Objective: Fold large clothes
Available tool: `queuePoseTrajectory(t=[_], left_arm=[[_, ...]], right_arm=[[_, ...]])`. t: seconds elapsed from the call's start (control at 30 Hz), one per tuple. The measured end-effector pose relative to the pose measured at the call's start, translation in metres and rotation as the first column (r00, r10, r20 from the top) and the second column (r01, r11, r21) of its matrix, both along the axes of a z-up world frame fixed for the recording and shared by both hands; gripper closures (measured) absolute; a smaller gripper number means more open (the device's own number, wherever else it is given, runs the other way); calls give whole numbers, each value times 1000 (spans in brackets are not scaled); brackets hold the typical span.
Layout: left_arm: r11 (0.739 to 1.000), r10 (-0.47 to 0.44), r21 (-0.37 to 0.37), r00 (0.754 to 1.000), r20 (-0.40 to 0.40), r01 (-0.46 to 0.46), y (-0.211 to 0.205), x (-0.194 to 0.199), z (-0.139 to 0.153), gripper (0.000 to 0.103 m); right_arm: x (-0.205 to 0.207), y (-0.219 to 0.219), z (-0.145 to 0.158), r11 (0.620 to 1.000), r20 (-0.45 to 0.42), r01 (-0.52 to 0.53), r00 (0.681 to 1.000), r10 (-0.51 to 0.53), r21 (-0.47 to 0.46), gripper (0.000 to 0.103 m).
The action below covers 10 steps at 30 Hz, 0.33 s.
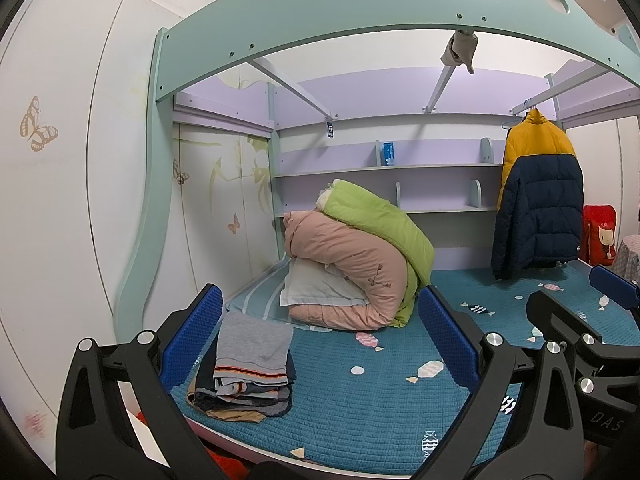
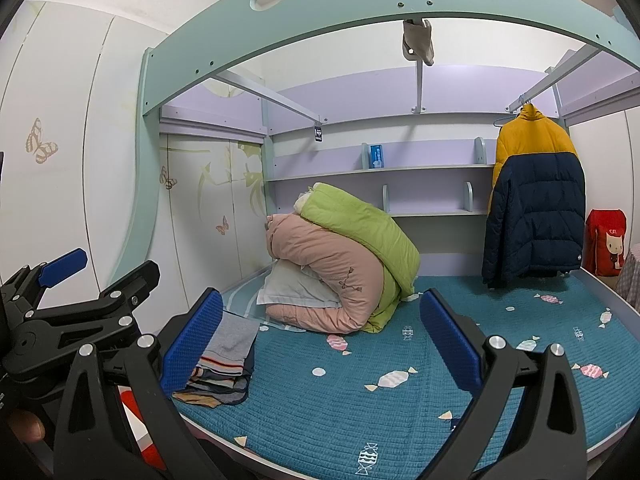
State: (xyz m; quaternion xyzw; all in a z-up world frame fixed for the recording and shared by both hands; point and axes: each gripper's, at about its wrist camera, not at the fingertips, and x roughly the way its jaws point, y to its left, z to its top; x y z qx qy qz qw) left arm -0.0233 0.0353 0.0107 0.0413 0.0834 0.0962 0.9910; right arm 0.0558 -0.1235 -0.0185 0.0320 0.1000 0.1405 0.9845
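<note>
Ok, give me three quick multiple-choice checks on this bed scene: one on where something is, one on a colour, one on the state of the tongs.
1. Where is the folded stack?
A. on the shelf
B. at the bed's near left corner
C. hanging from the rail

2. What colours is the hanging jacket?
A. red and white
B. all green
C. yellow over navy

3. How are the left tongs and right tongs?
A. both open, holding nothing
B. both shut on cloth
C. left shut, right open

Answers:
1 B, the stack lies on the blue quilt by the left tongs' left finger.
2 C, yellow shoulders, navy body.
3 A, each pair of blue pads stands wide apart with only bed between.
</note>
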Motion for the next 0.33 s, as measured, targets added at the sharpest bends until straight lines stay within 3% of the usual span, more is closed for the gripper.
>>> queuePoseTrajectory(t=[0.33], left_arm=[[1000,13,18,999,-36,-12,7,14,-13,5]], right_arm=[[19,1,-17,999,-52,12,999,-10,35,8]])
